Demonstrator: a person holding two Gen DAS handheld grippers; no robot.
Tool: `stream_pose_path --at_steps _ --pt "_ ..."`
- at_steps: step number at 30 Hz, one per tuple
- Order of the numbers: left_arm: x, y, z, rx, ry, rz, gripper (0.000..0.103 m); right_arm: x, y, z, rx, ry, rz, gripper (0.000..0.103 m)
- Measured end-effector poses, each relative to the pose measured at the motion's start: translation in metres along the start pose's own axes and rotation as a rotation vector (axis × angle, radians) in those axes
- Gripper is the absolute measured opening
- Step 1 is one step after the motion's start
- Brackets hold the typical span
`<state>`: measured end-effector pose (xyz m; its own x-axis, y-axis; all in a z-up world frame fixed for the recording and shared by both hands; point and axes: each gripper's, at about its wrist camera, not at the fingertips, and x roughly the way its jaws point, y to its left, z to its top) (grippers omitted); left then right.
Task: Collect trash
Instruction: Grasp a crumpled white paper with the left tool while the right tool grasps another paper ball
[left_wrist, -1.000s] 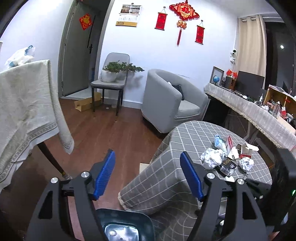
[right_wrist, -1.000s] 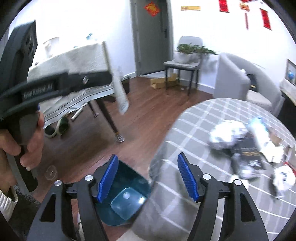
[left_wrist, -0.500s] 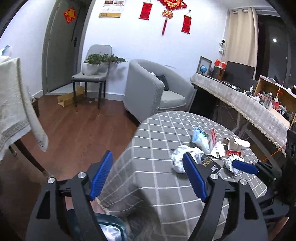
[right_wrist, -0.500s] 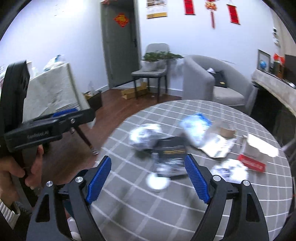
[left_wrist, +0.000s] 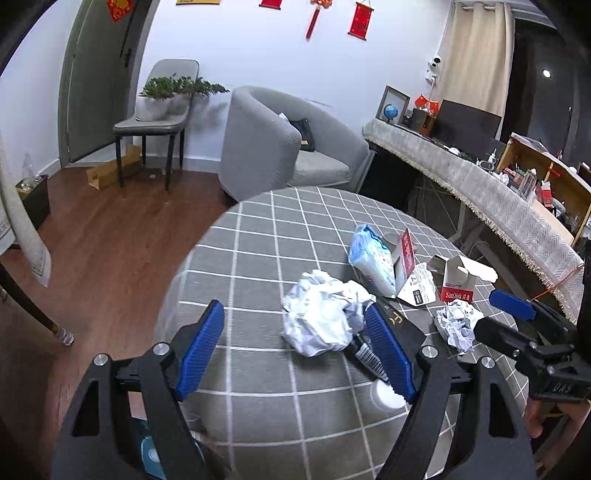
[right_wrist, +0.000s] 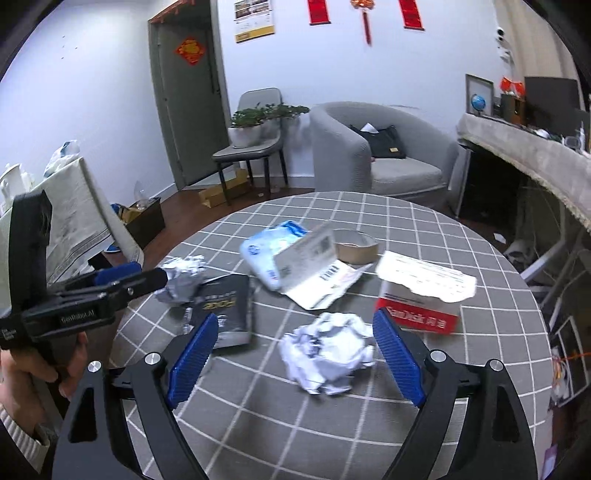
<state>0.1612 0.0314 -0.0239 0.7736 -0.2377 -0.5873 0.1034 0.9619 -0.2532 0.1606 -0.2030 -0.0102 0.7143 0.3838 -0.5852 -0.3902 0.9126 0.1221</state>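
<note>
Trash lies on a round table with a grey checked cloth (left_wrist: 258, 258). My left gripper (left_wrist: 293, 314) hovers open over a big crumpled white paper ball (left_wrist: 319, 321); the ball sits between the blue pads without touching them. My right gripper (right_wrist: 295, 317) is over a smaller crumpled paper ball (right_wrist: 327, 352), its jaws opening and its pads apart from the paper. A black packet (right_wrist: 225, 306), a blue-white tissue pack (right_wrist: 271, 251), a red and white box (right_wrist: 421, 299) and a torn white carton (right_wrist: 317, 273) lie around them.
A teal bin (left_wrist: 151, 450) stands on the wooden floor under the table's near edge. A tape roll (right_wrist: 354, 245) sits further back on the table. A grey armchair (left_wrist: 280, 147), a chair with a plant (left_wrist: 159, 122) and a cluttered side table (left_wrist: 480, 184) stand beyond.
Both grippers have swung from the floor and bin to over the table's trash. The right jaws stand wider than before; the left jaws look about the same.
</note>
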Motion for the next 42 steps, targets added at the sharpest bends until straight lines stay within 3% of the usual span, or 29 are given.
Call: stream_pose_path --at_steps 8,17,19,31,36,38,42 --pt "0.019 0.000 -0.001 -0.048 0.031 -0.028 0.078 0.015 -0.021 -0.007 0.072 0.056 0.023 0.088" --pt "0.019 0.007 -0.001 -0.090 0.043 -0.060 0.046 0.031 -0.025 -0.012 0.121 0.137 0.031 0.088" --pt "0.015 0.004 0.000 -0.076 0.027 -0.046 0.044 0.033 -0.026 -0.013 0.127 0.152 0.032 0.088" --pt "-0.013 0.005 -0.008 0.004 -0.010 0.003 0.043 0.041 -0.026 -0.012 0.169 0.189 0.028 0.084" --pt "-0.030 0.014 -0.009 0.014 -0.030 0.025 0.043 0.044 -0.017 -0.010 0.157 0.197 0.015 0.073" --pt "-0.036 0.018 -0.010 0.016 -0.035 0.034 0.043 0.045 -0.013 -0.010 0.143 0.199 -0.004 0.063" --pt "-0.047 0.024 -0.014 0.032 -0.040 0.053 0.043 0.041 -0.002 -0.010 0.116 0.183 -0.039 0.057"
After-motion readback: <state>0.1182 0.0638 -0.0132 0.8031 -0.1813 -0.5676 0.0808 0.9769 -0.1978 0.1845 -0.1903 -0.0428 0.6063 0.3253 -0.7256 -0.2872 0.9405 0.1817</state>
